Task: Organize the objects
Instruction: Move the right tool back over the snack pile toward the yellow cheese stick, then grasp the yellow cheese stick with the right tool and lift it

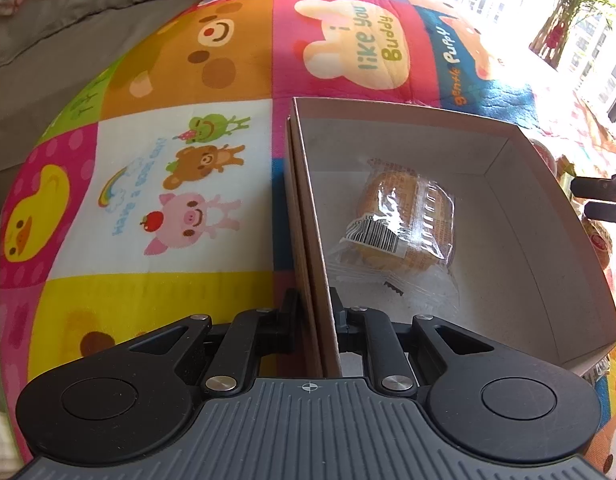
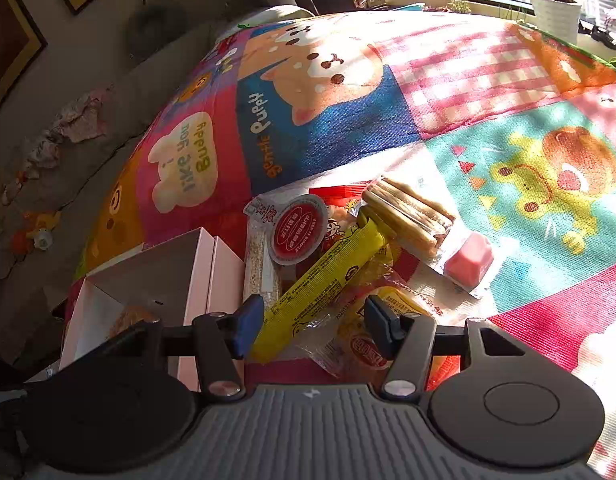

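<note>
My left gripper point(image 1: 313, 310) is shut on the near left wall of an open cardboard box point(image 1: 527, 240), one finger outside and one inside. A clear-wrapped cake point(image 1: 403, 220) lies in the box. My right gripper point(image 2: 308, 326) is open above a pile of snacks: a long yellow packet point(image 2: 323, 284) between the fingers, a round red-lidded cup point(image 2: 296, 232), a pack of biscuit sticks point(image 2: 407, 212), a pink wrapped sweet point(image 2: 469, 260) and an orange packet point(image 2: 367, 344). The box shows at the left in the right wrist view point(image 2: 164, 276).
Everything lies on a colourful cartoon play mat point(image 1: 168, 180). A grey sofa point(image 1: 48, 60) with crumpled cloth lies beyond the mat's left edge. A white plant pot point(image 2: 555, 12) stands by the window at the far side.
</note>
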